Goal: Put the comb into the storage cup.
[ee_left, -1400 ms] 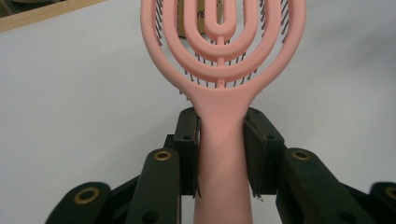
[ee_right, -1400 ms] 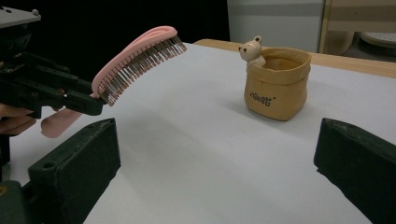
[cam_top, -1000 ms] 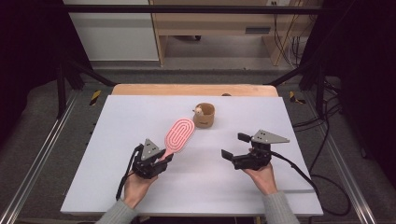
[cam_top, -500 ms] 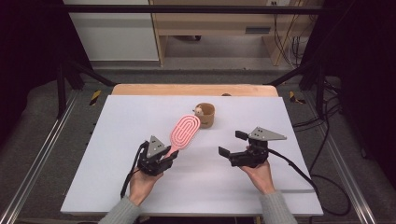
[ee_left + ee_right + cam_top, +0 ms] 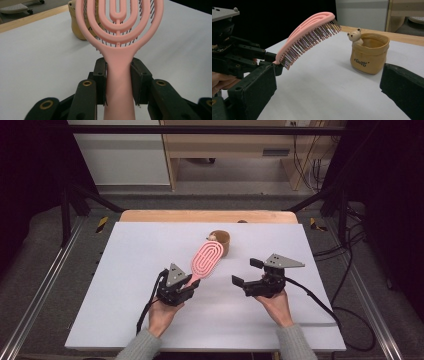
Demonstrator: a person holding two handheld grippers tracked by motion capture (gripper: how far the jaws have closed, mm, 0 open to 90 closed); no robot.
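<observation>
A pink hairbrush (image 5: 206,260) with dark bristles is held off the white table (image 5: 140,250), head tilted up and away toward the cup. My left gripper (image 5: 186,284) is shut on its handle (image 5: 119,82), both jaws pressing the sides. The brush head (image 5: 309,32) hangs with bristles facing down. A tan cup (image 5: 221,242) with a small bear figure (image 5: 355,35) on its rim stands just beyond the brush tip. My right gripper (image 5: 247,272) is open, low over the table right of the brush, nothing between its jaws.
A wooden strip (image 5: 207,216) runs along the table's far edge. Metal frame rails (image 5: 45,285) flank the table. Cables (image 5: 320,300) trail from the right gripper across the table's right side.
My left gripper has moved right and a little forward with the brush, bringing the brush head close beside the cup. The right gripper has shifted slightly left and stays open.
</observation>
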